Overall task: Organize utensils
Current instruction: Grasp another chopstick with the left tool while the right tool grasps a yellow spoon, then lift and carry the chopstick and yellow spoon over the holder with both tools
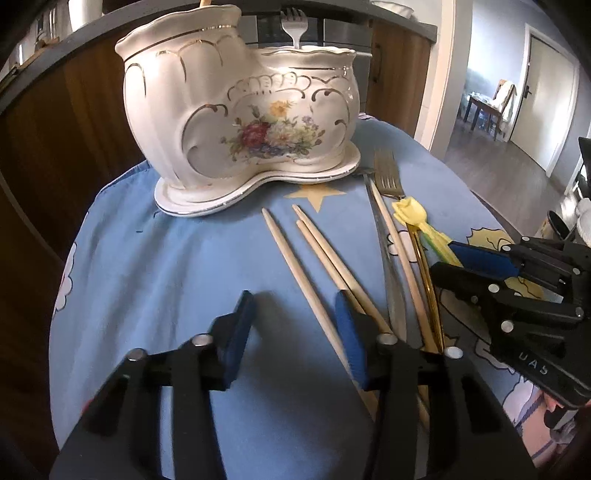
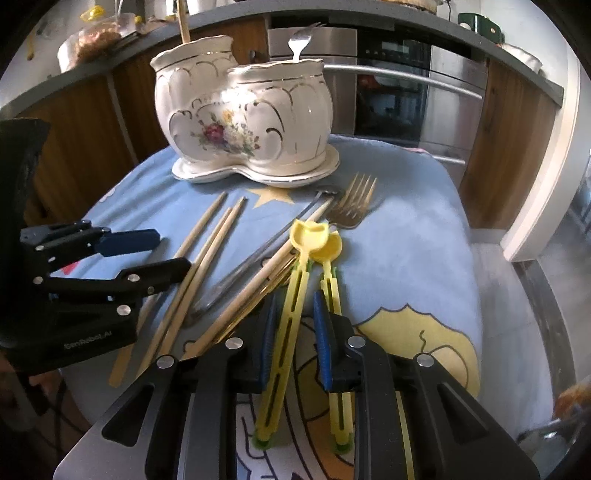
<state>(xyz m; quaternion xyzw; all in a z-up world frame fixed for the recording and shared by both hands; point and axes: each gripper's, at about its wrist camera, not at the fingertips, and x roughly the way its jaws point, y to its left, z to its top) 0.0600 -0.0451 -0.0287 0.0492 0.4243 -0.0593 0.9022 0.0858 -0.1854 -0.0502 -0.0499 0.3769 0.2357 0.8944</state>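
Observation:
A white floral two-cup ceramic holder [image 1: 236,110] [image 2: 243,114] stands at the back of the blue cloth, with a silver fork [image 1: 293,26] [image 2: 301,42] in its lower cup. Several wooden chopsticks [image 1: 314,266] [image 2: 207,251], a gold fork [image 1: 388,173] [image 2: 354,203], a silver utensil [image 2: 258,251] and two yellow plastic utensils [image 2: 295,295] [image 1: 417,221] lie on the cloth. My left gripper [image 1: 295,332] is open, low over the cloth, left of the chopsticks. My right gripper [image 2: 295,339] is open, with its fingers either side of one yellow utensil's handle.
The blue patterned cloth [image 1: 166,266] [image 2: 424,240] covers a small round surface with edges dropping off on all sides. Wooden cabinets and an oven [image 2: 391,85] stand behind. An open doorway [image 1: 517,110] lies to the right.

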